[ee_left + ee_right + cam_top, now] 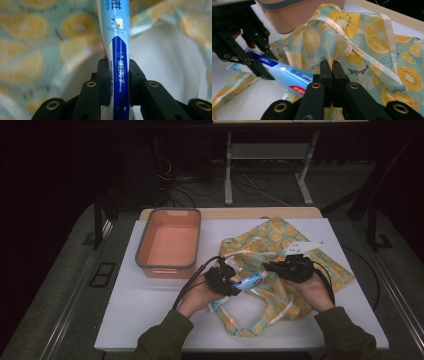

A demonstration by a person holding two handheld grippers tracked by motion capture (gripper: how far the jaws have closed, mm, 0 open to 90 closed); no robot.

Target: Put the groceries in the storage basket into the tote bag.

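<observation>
On the white surface [150,315], the left tool [231,285] clamps a blue toothpaste tube [248,281] at the mouth of a lemon-print bag [280,237], the tube's far end blurred against cloth. Alongside, the right tool [280,267] pinches bag fabric, jaws together, forearms reaching in level.

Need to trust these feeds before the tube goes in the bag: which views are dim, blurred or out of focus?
High view: dim overall, room behind black, table readable. Left gripper view: bright, bag fabric soft and smeared, toothpaste tube print sharp. Right gripper view: well lit, lemon print crisp.
</observation>
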